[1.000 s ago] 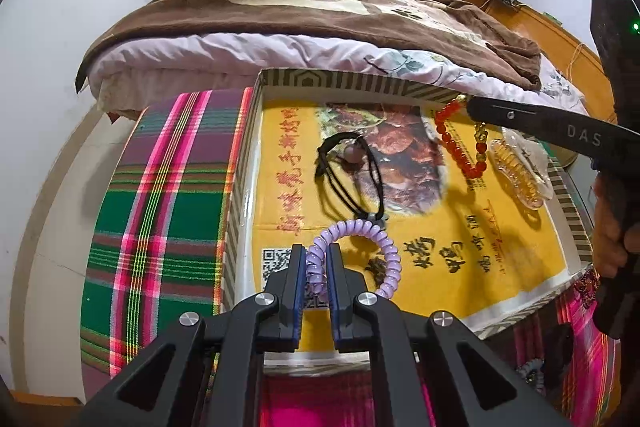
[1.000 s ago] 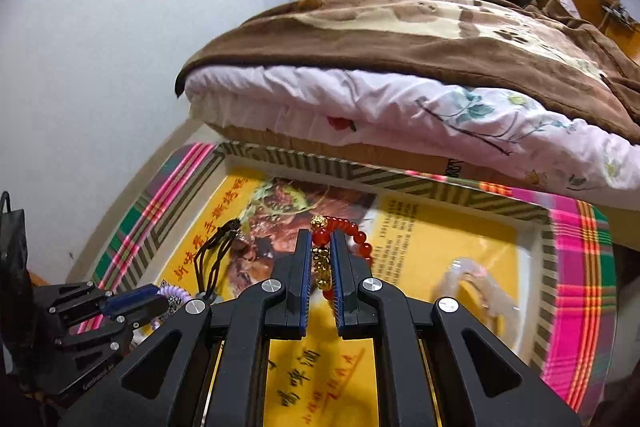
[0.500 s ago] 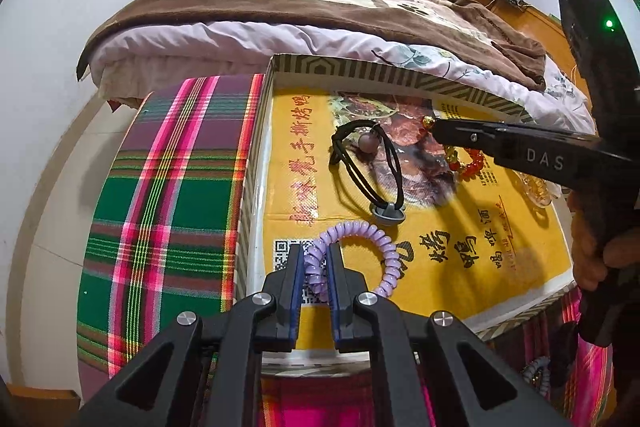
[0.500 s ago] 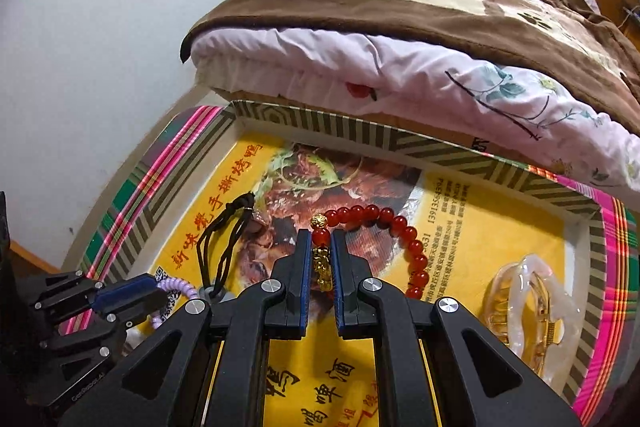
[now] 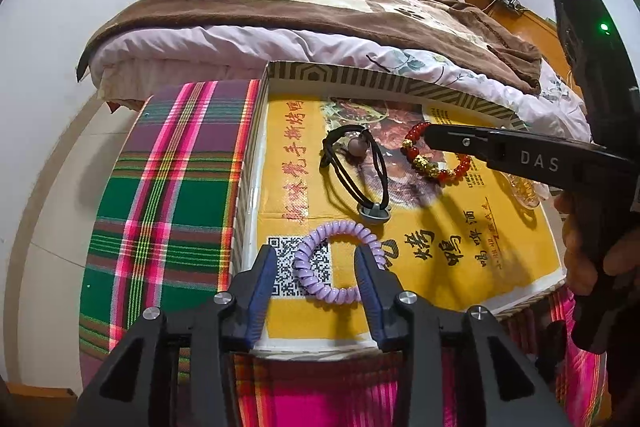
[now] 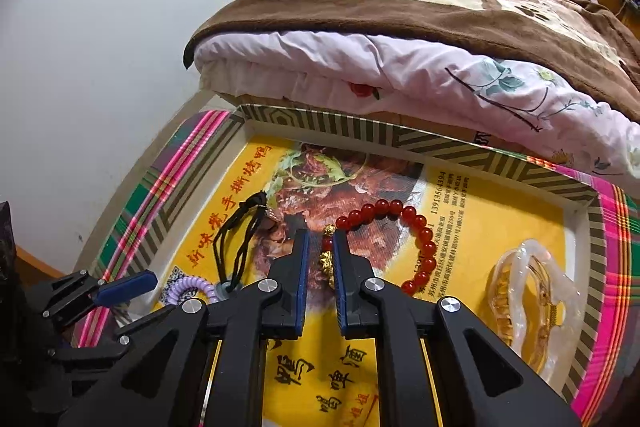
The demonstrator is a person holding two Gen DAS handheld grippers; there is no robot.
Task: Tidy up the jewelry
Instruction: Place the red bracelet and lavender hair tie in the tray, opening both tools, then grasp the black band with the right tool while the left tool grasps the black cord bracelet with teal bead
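Left wrist view: left gripper [image 5: 316,267] fingers have just been opening, releasing the purple coil bracelet [image 5: 338,261]; right gripper [image 6: 320,259] clamps red bead bracelet [image 6: 400,231], which may drag on lifting.

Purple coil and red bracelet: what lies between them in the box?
The black cord with its bead lies between the purple coil and the red bracelet, as the left wrist view shows.
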